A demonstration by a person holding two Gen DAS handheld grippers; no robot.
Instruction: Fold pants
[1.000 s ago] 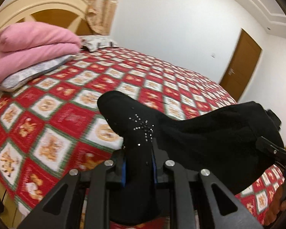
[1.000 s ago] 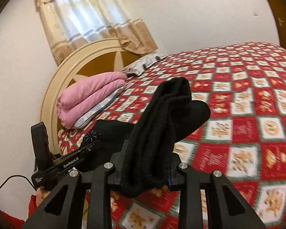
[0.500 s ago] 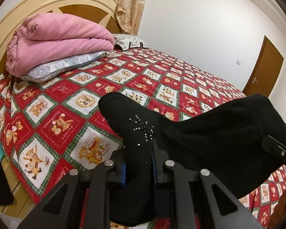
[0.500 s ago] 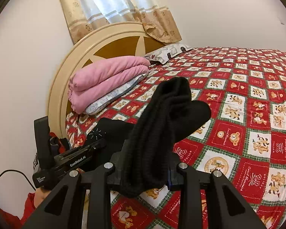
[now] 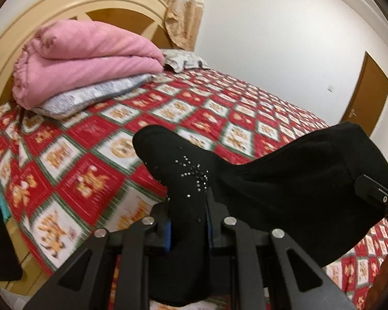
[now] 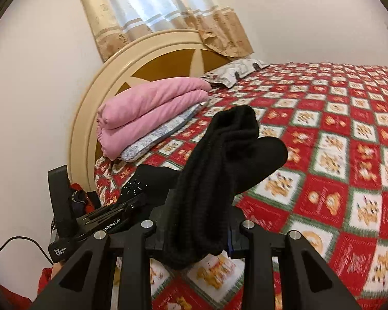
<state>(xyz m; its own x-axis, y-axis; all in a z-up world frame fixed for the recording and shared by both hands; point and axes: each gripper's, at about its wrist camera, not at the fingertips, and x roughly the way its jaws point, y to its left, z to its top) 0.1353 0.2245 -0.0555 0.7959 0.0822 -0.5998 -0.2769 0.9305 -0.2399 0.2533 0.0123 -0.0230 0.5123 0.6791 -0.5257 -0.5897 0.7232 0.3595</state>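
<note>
Black pants (image 5: 284, 180) hang stretched in the air between both grippers, above the bed. My left gripper (image 5: 188, 222) is shut on a part of the pants marked by a small rhinestone star. In the right wrist view my right gripper (image 6: 198, 232) is shut on a thick ribbed bunch of the pants (image 6: 219, 160). The left gripper (image 6: 111, 219) shows there at the lower left, still clamped on the black cloth. Cloth hides the fingertips of both grippers.
The bed carries a red, green and white teddy-bear quilt (image 5: 95, 160). A folded pink blanket (image 5: 85, 56) lies on a grey pillow by the cream headboard (image 6: 147, 51). A second pillow (image 6: 235, 72) sits further back. A brown door (image 5: 367, 95) is at the right.
Both grippers have swung with the pants toward the headboard side; the pink blanket and headboard have come further into the left view. Both grips are unchanged.
</note>
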